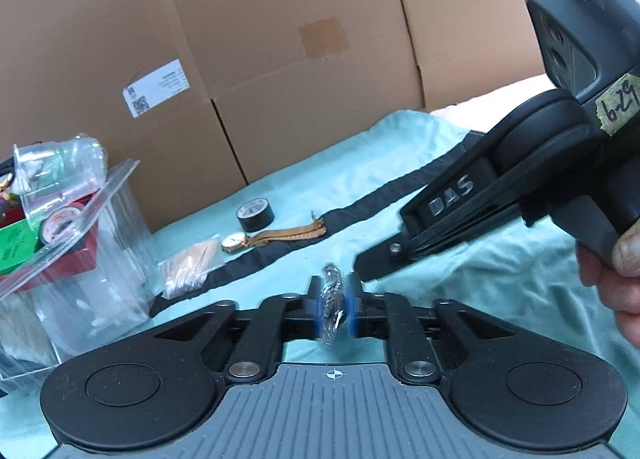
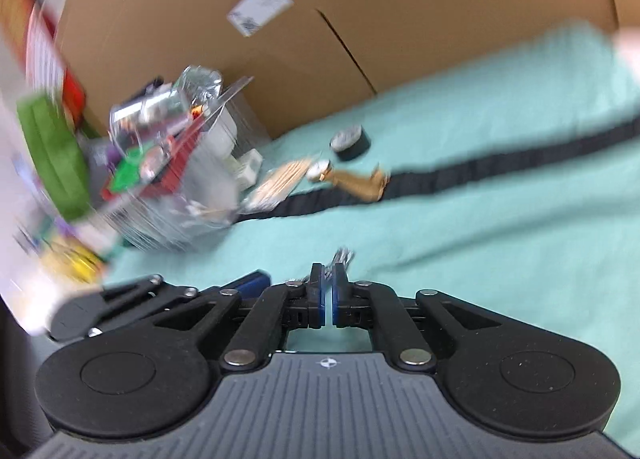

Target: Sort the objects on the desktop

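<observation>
A small clear packet [image 1: 333,309] with something silvery and dark inside stands on edge between the blue pads of my left gripper [image 1: 335,305], which is shut on it. My right gripper [image 1: 359,275] reaches in from the right, seen side on, its tip right beside the packet's far end. In the blurred right wrist view the right gripper [image 2: 328,273] has its pads almost together. The packet's silvery end [image 2: 343,257] shows just past its tips. Whether those pads pinch the packet I cannot make out. The left gripper's arm [image 2: 160,299] lies at the lower left.
On the teal cloth [image 1: 460,299] lie a black tape roll [image 1: 255,215], a gold watch [image 1: 236,242], a bag of wooden sticks [image 1: 194,265] and a long black strip [image 1: 360,203]. A full clear plastic box [image 1: 80,251] stands at the left. Cardboard boxes [image 1: 280,39] wall the back.
</observation>
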The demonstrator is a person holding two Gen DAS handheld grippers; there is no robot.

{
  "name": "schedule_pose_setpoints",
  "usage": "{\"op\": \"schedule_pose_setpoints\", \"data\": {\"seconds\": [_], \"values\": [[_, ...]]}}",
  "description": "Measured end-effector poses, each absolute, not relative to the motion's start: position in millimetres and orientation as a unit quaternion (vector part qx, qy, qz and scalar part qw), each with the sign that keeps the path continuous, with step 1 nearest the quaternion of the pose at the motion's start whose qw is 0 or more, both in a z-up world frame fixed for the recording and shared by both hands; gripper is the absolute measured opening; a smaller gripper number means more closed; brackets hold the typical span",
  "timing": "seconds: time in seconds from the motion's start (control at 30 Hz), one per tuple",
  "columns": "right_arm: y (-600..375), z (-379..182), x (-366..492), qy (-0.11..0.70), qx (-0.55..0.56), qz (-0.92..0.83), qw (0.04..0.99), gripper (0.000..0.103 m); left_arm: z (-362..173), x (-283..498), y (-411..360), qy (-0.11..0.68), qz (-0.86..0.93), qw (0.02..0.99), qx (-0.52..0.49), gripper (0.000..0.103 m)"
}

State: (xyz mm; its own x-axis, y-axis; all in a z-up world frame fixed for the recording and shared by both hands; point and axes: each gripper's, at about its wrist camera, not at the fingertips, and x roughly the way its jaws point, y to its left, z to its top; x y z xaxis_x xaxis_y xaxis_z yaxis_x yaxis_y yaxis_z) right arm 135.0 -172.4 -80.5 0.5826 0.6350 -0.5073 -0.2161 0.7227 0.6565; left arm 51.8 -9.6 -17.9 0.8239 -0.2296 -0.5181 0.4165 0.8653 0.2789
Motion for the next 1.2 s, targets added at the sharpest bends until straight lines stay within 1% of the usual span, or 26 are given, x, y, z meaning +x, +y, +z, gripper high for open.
{"op": "schedule_pose_setpoints", "data": {"seconds": [0.03, 0.07, 0.1, 0.17, 0.2, 0.27, 0.37, 0.4, 0.43, 0.47, 0.5, 0.53, 0.6, 0.63, 0.7, 0.8, 0.9, 1.03, 1.07, 1.1, 1.13, 1.2], "values": [[-177, -86, 138, 0.392, 0.305, 0.256, 0.829, 0.014, -17, 52, -8, 0.24, -0.174, 0.936, 0.191, 0.0], [-181, -91, 141, 0.404, 0.342, 0.258, 0.808, 0.031, -17, 53, -6, 0.242, -0.175, 0.936, 0.188, 0.0], [-184, -97, 144, 0.413, 0.371, 0.255, 0.792, 0.033, -18, 54, -6, 0.241, -0.171, 0.936, 0.19, 0.0], [-186, -103, 148, 0.415, 0.404, 0.262, 0.772, 0.032, -19, 56, -3, 0.242, -0.165, 0.937, 0.19, 0.0], [-187, -103, 149, 0.416, 0.415, 0.258, 0.767, 0.032, -19, 56, -1, 0.243, -0.165, 0.938, 0.186, 0.0], [-183, -100, 152, 0.416, 0.407, 0.255, 0.772, 0.035, -18, 56, 1, 0.247, -0.161, 0.937, 0.187, 0.0], [-174, -94, 158, 0.416, 0.384, 0.25, 0.785, 0.043, -21, 54, 5, 0.254, -0.157, 0.933, 0.198, 0.0], [-171, -92, 160, 0.416, 0.378, 0.25, 0.788, 0.044, -23, 52, 7, 0.257, -0.158, 0.932, 0.2, 0.0], [-168, -91, 161, 0.417, 0.374, 0.251, 0.789, 0.046, -24, 50, 9, 0.26, -0.162, 0.93, 0.202, 0.016], [-167, -90, 164, 0.419, 0.369, 0.254, 0.79, 0.046, -25, 48, 11, 0.262, -0.168, 0.928, 0.204, 0.021], [-164, -89, 165, 0.419, 0.364, 0.254, 0.792, 0.046, -26, 45, 12, 0.26, -0.17, 0.928, 0.206, 0.03], [-163, -89, 166, 0.419, 0.359, 0.253, 0.795, 0.046, -27, 43, 12, 0.256, -0.164, 0.929, 0.211, 0.044], [-161, -89, 167, 0.42, 0.354, 0.255, 0.796, 0.046, -30, 39, 8, 0.244, -0.145, 0.929, 0.235, 0.061], [-159, -89, 167, 0.42, 0.352, 0.255, 0.797, 0.046, -31, 37, 6, 0.237, -0.138, 0.929, 0.247, 0.062], [-155, -89, 168, 0.421, 0.348, 0.257, 0.797, 0.046, -32, 36, 1, 0.233, -0.138, 0.927, 0.258, 0.062], [-148, -85, 170, 0.422, 0.332, 0.254, 0.805, 0.046, -33, 42, -3, 0.247, -0.141, 0.927, 0.243, 0.063], [-141, -79, 171, 0.425, 0.304, 0.248, 0.816, 0.046, -35, 51, 1, 0.266, -0.135, 0.929, 0.22, 0.059], [-124, -68, 172, 0.427, 0.241, 0.229, 0.841, 0.047, -34, 59, 9, 0.283, -0.137, 0.932, 0.18, 0.059], [-117, -65, 172, 0.428, 0.219, 0.226, 0.848, 0.049, -35, 60, 10, 0.285, -0.14, 0.933, 0.172, 0.059], [-109, -62, 171, 0.427, 0.192, 0.224, 0.855, 0.051, -34, 61, 11, 0.288, -0.143, 0.932, 0.166, 0.054], [-101, -58, 170, 0.427, 0.162, 0.223, 0.861, 0.055, -34, 61, 11, 0.291, -0.152, 0.931, 0.161, 0.046], [-84, -54, 166, 0.427, 0.096, 0.218, 0.872, 0.057, -34, 62, 10, 0.293, -0.156, 0.93, 0.155, 0.043]]}}
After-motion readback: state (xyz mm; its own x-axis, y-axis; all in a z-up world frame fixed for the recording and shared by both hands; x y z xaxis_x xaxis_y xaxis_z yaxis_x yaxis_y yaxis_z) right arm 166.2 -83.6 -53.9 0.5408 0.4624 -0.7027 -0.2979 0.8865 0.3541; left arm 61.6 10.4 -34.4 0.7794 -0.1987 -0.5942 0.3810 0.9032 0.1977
